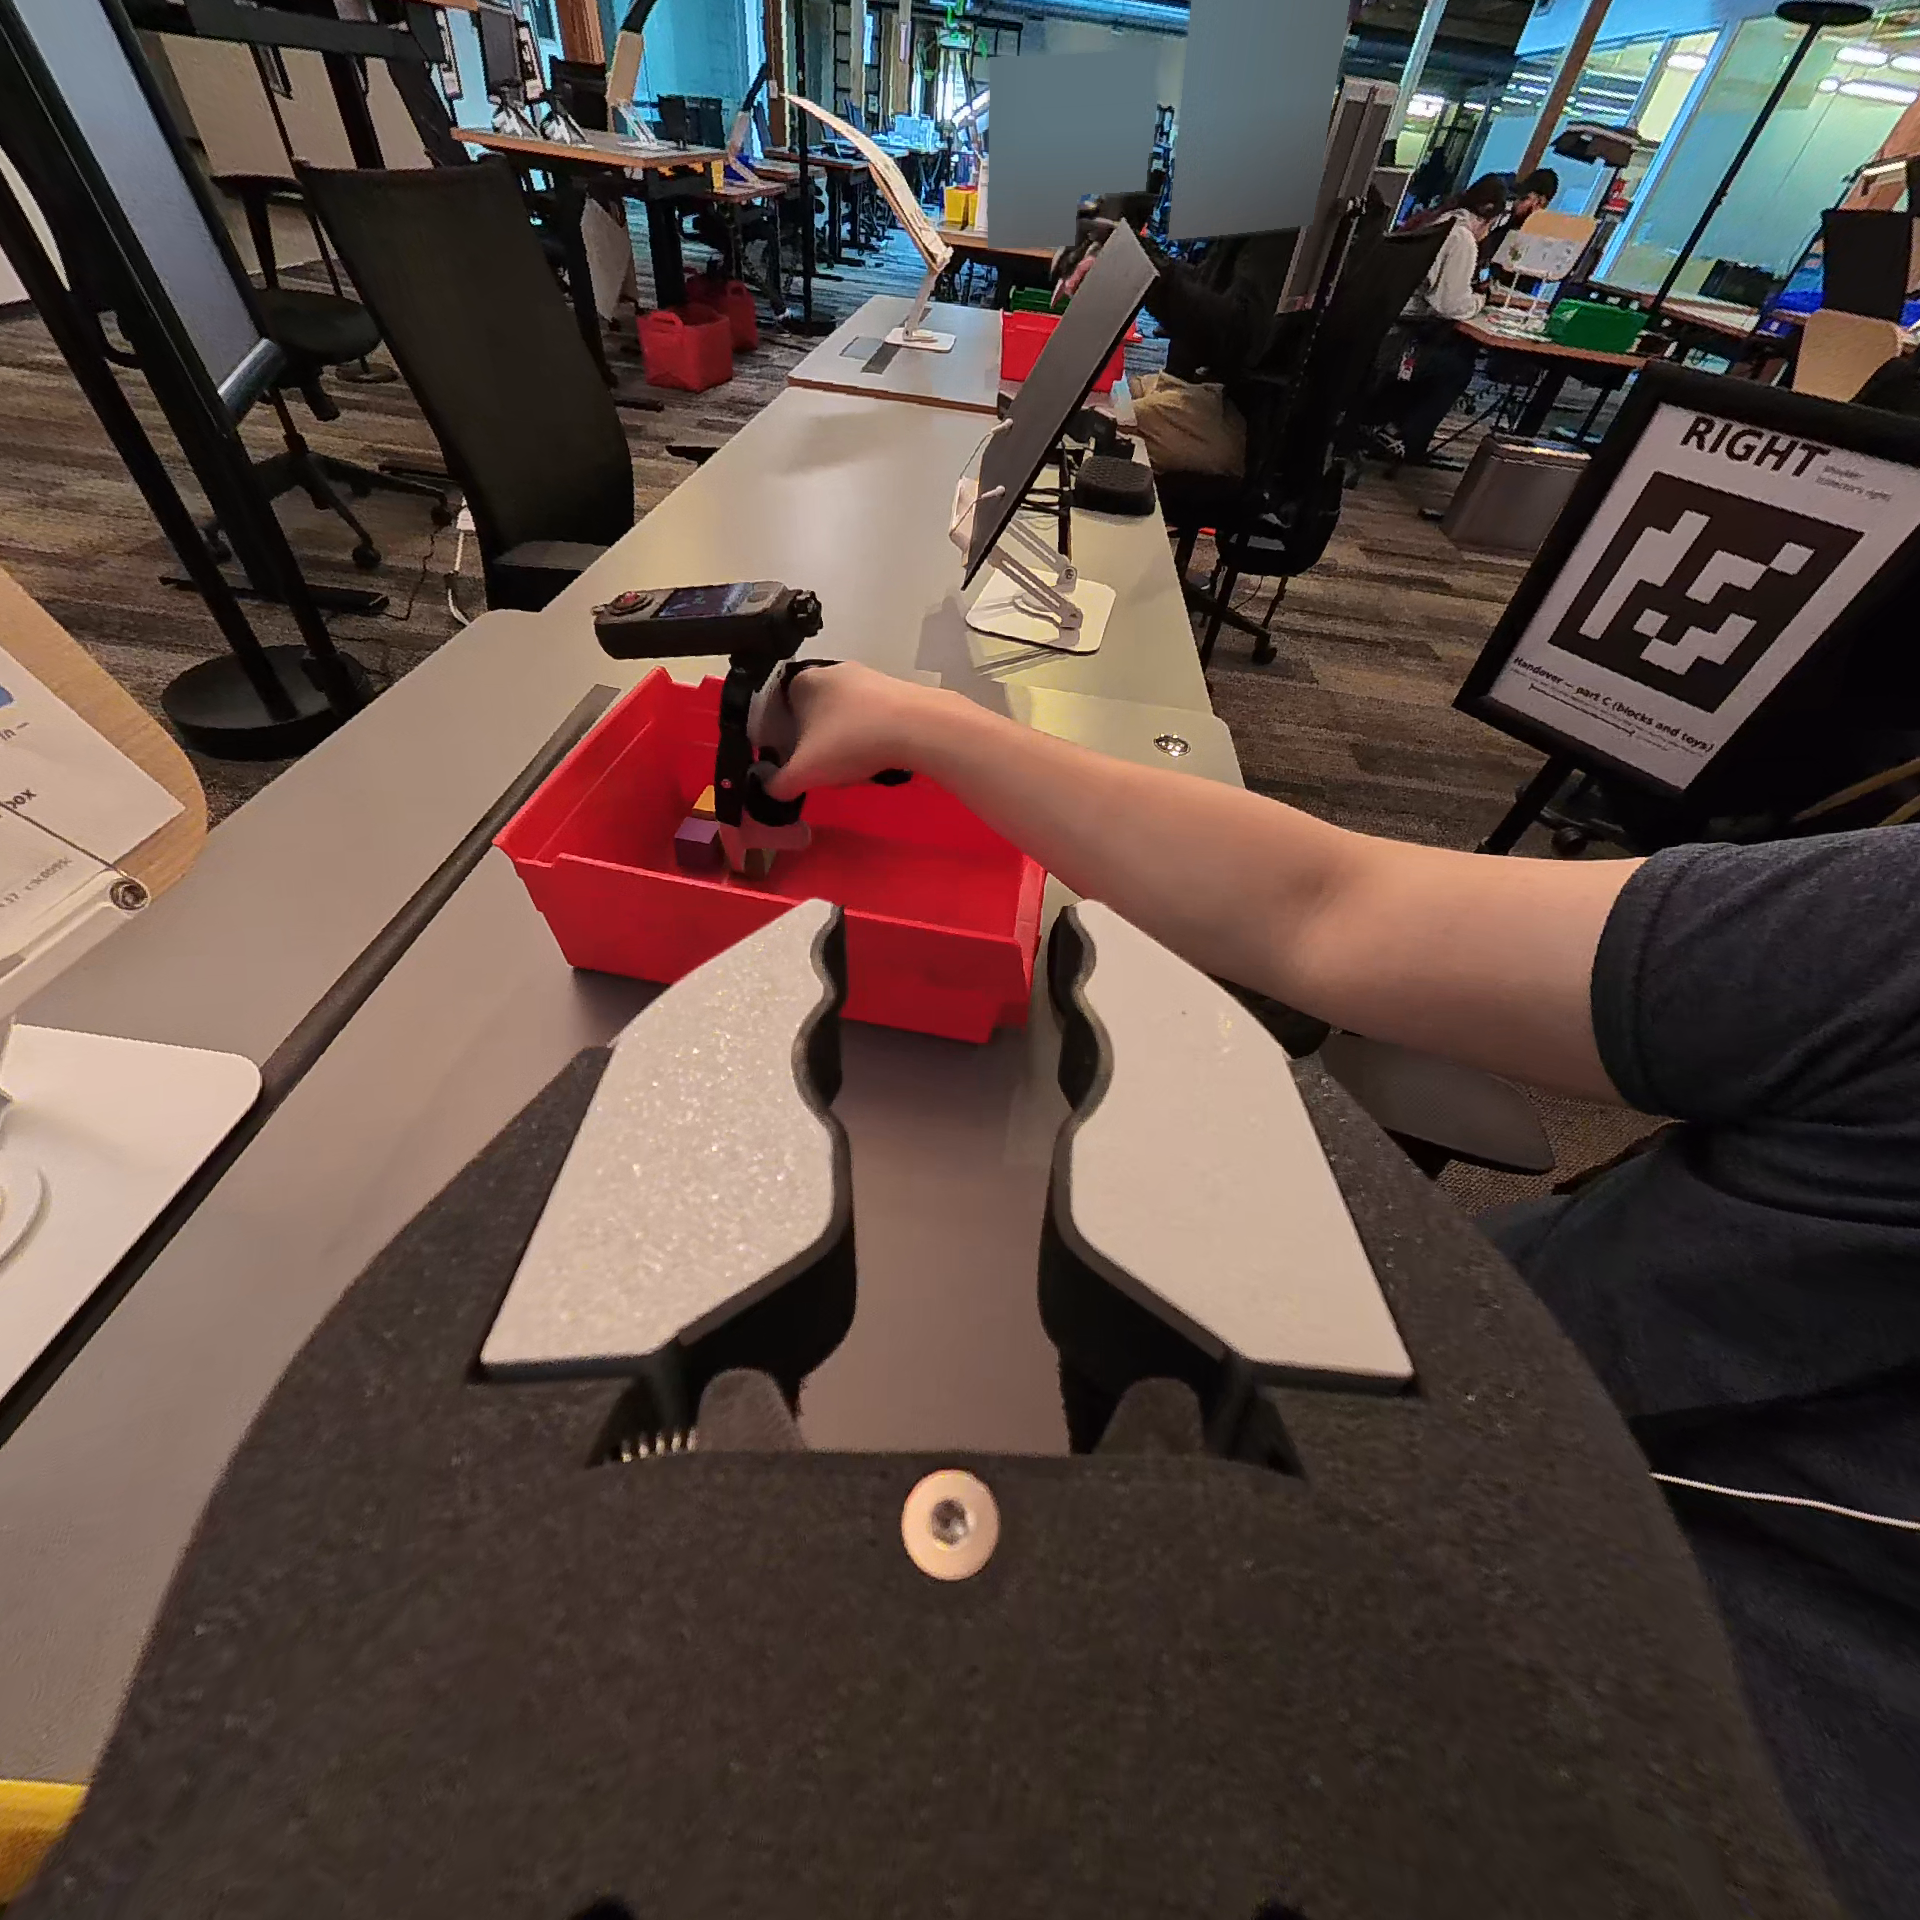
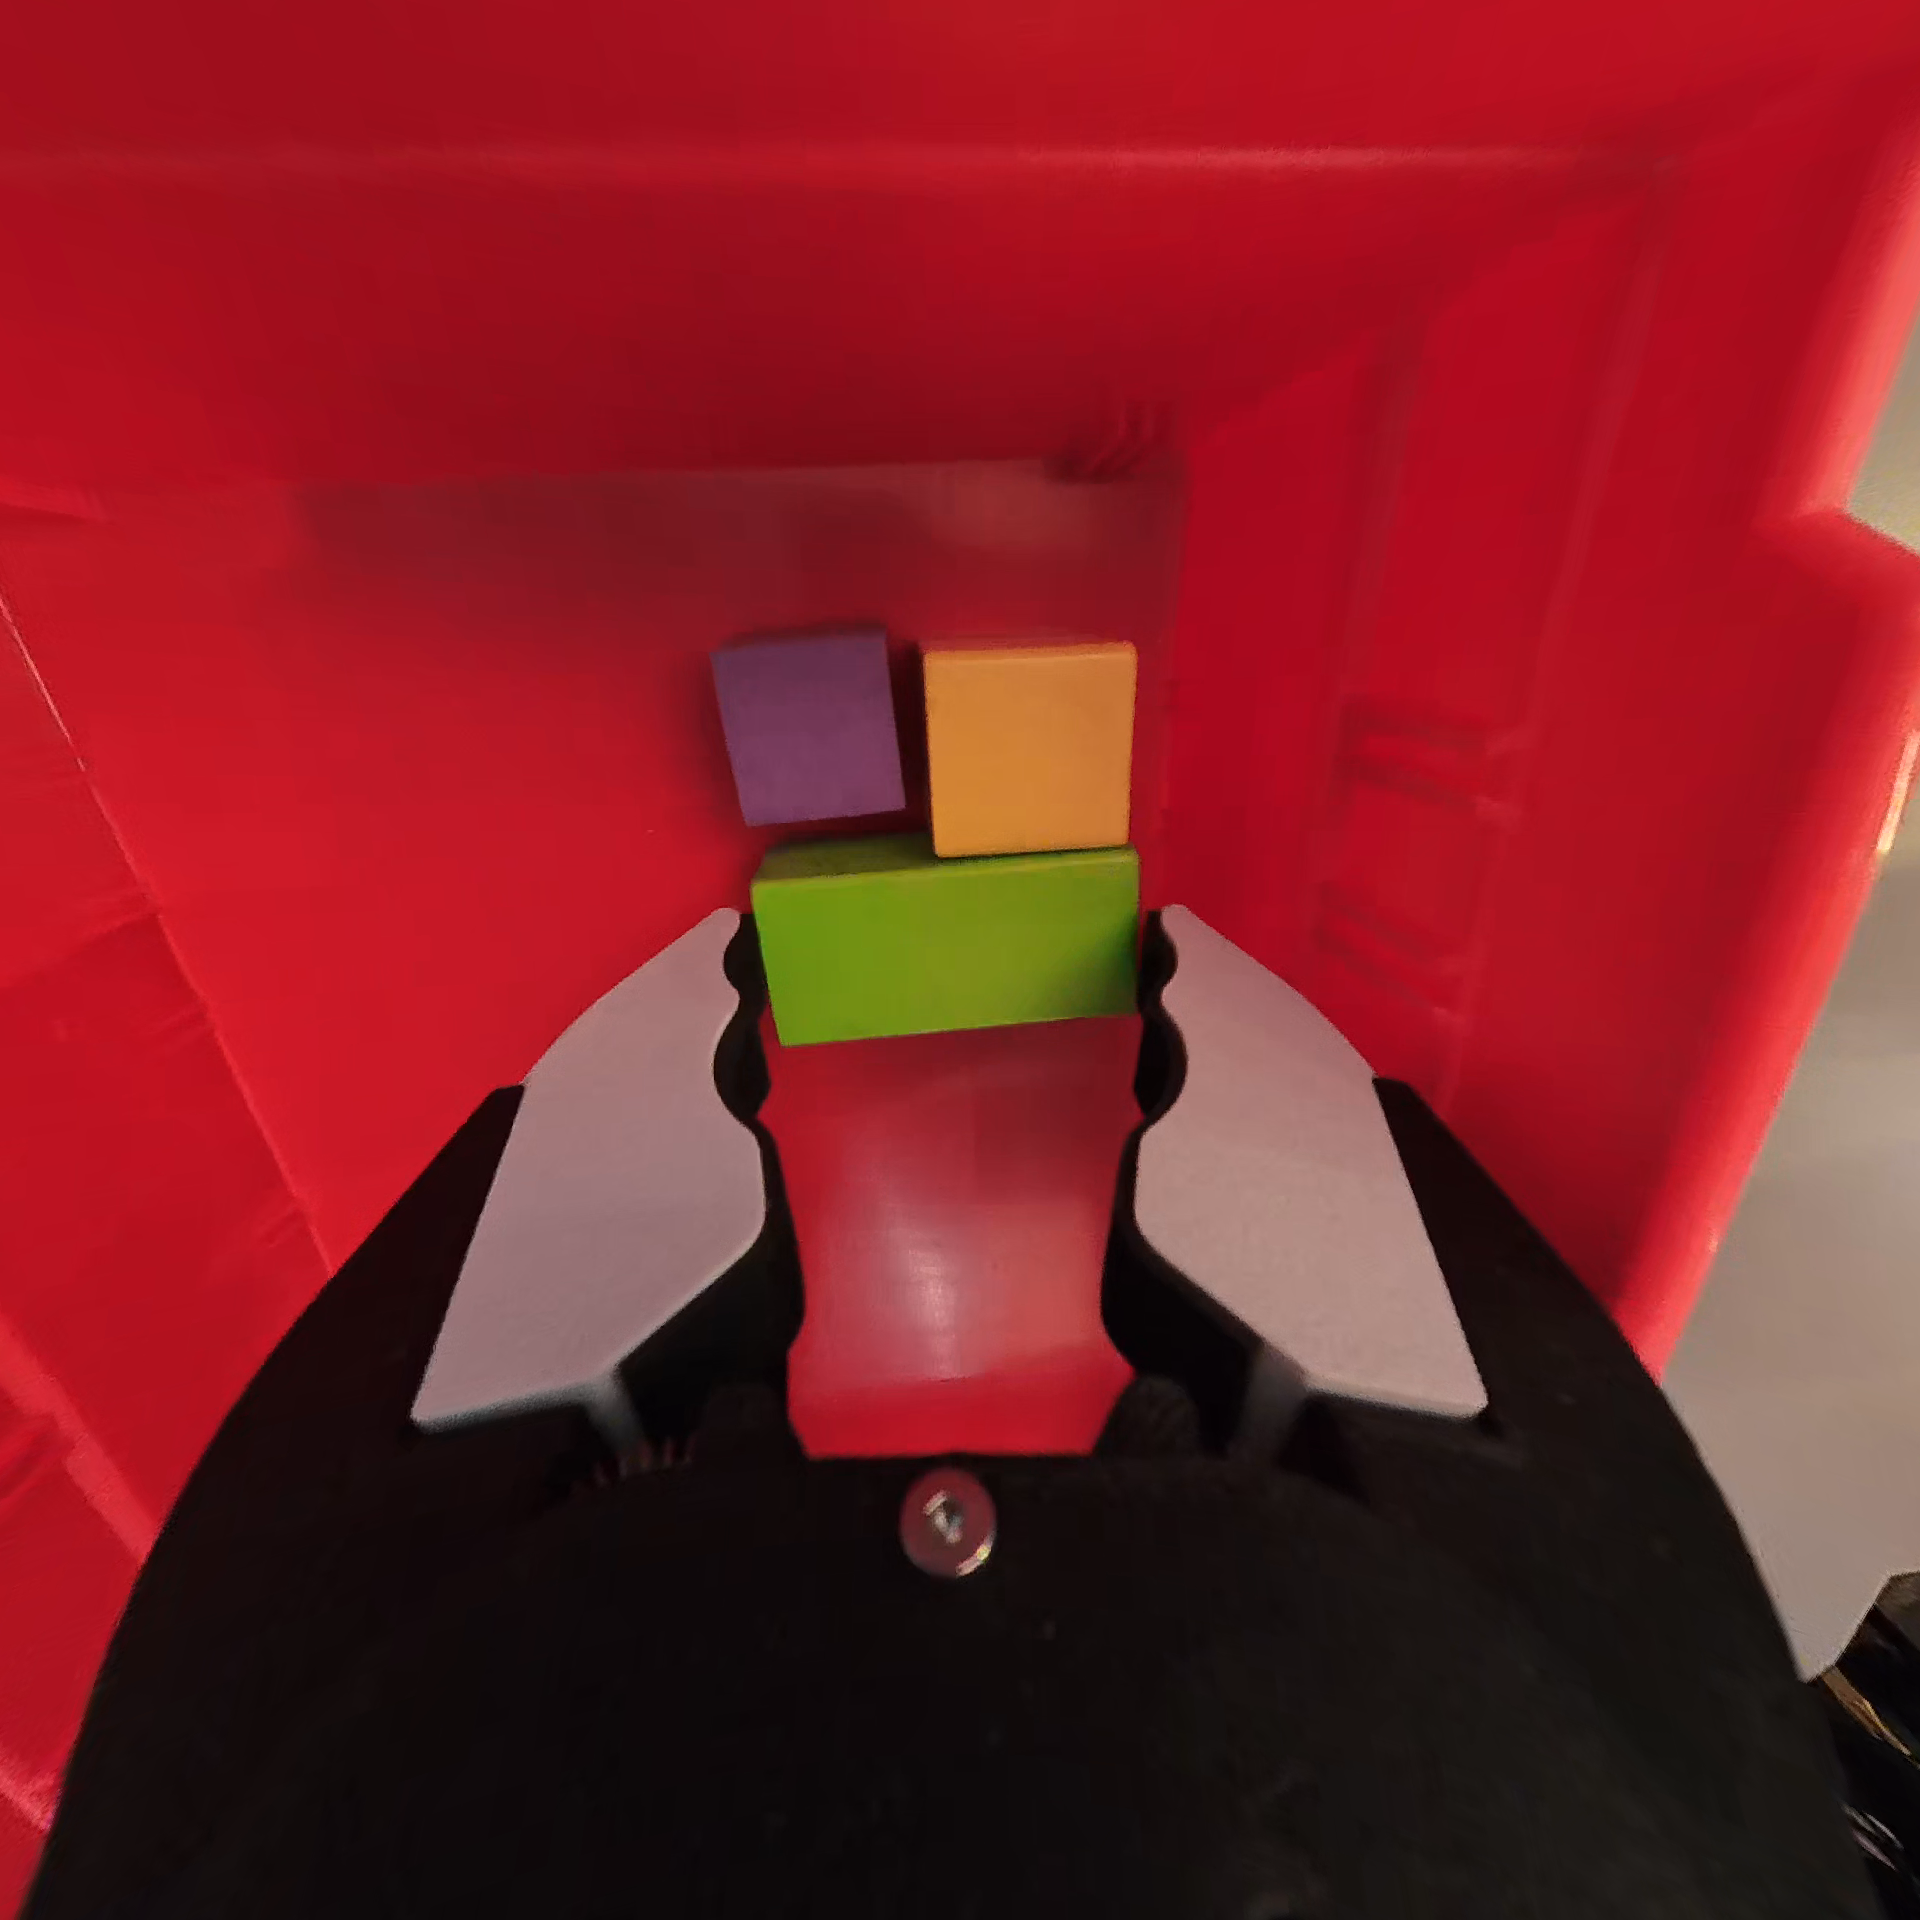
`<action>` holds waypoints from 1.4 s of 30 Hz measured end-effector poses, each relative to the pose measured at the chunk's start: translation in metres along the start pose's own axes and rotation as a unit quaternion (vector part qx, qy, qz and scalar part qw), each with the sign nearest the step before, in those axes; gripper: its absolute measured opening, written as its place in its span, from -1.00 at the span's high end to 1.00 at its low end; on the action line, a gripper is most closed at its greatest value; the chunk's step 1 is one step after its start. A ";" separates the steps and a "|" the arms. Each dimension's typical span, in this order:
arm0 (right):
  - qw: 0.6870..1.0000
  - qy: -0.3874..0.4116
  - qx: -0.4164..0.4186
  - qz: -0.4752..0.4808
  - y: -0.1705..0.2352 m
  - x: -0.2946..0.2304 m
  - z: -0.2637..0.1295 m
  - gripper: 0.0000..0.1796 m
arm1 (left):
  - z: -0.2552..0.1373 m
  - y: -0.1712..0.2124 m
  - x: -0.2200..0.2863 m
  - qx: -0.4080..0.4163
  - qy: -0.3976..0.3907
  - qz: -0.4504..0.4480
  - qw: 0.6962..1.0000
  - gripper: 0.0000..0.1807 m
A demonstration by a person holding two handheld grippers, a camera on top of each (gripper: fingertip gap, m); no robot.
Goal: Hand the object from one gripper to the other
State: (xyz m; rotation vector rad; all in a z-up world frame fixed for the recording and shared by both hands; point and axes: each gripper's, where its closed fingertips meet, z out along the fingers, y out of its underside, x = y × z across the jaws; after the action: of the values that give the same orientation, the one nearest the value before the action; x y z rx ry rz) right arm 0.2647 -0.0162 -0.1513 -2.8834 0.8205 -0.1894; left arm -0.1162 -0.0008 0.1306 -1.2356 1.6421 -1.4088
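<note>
Red plastic bin [image 1: 925, 966] on the grey table [image 1: 831, 488] holds a green rectangular block [image 2: 945, 951], a purple cube [image 2: 808, 727] and an orange cube [image 2: 1029, 748]. Reaching into it, the right gripper [image 2: 943, 925] has its fingers spread either side of the green block, not clamped. Left gripper [image 1: 943, 925] hovers over the table, parted, holding nothing.

Left view outside red bin [image 1: 769, 935]; right inside.

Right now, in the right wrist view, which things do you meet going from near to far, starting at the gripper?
right gripper → green block, between its open fingertips → orange block → back wall of the red bin.
</note>
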 end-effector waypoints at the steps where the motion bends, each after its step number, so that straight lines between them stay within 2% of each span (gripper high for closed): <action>1: 1.000 0.001 -0.001 0.000 0.001 0.000 -0.001 0.20 | 0.000 0.000 0.000 0.000 -0.001 0.000 1.000 0.58; 7: 1.000 0.009 0.022 -0.013 0.006 0.000 -0.020 0.18 | -0.011 -0.002 -0.003 0.003 -0.018 0.008 1.000 0.58; 10: 0.997 -0.009 0.067 -0.024 0.007 -0.009 -0.051 0.18 | -0.028 -0.007 -0.012 0.016 -0.055 0.022 0.998 0.57; 12: 0.991 -0.030 0.126 -0.040 0.002 -0.020 -0.084 0.19 | -0.041 -0.009 -0.018 0.022 -0.083 0.025 0.996 0.56; 17: 0.941 -0.107 0.302 -0.114 -0.010 -0.060 -0.182 0.20 | -0.074 0.012 -0.051 -0.020 -0.187 0.027 0.982 0.50; 20: 0.910 -0.143 0.358 -0.154 -0.007 -0.074 -0.211 0.25 | -0.087 0.031 -0.068 -0.069 -0.216 0.005 0.974 0.54; 24: 0.893 -0.193 0.361 -0.186 0.001 -0.083 -0.208 0.25 | -0.110 0.048 -0.095 -0.155 -0.261 0.040 0.952 0.58; 27: 0.898 -0.193 0.346 -0.193 0.002 -0.076 -0.195 0.25 | -0.118 0.073 -0.104 -0.207 -0.235 0.119 0.942 0.58; 29: 0.905 -0.178 0.334 -0.196 0.002 -0.068 -0.187 0.25 | -0.116 0.104 -0.107 -0.246 -0.206 0.156 0.934 0.62; 31: 0.906 -0.176 0.330 -0.197 0.003 -0.065 -0.185 0.25 | -0.112 0.147 -0.107 -0.305 -0.170 0.150 0.925 0.63; 34: 0.907 -0.185 0.327 -0.191 0.005 -0.063 -0.185 0.25 | -0.102 0.195 -0.110 -0.351 -0.140 0.135 0.916 0.55; 38: 0.903 -0.189 0.335 -0.190 0.005 -0.063 -0.189 0.25 | -0.096 0.227 -0.123 -0.394 -0.121 0.139 0.900 0.52; 42: 0.904 -0.193 0.328 -0.197 0.009 -0.065 -0.186 0.25 | -0.099 0.255 -0.141 -0.456 -0.110 0.136 0.873 0.53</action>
State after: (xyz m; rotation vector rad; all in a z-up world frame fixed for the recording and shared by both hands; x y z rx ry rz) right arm 0.1756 -0.0073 0.0249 -2.2813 0.0596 0.0637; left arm -0.2182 0.1631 -0.1094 -1.4753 2.2806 -0.2438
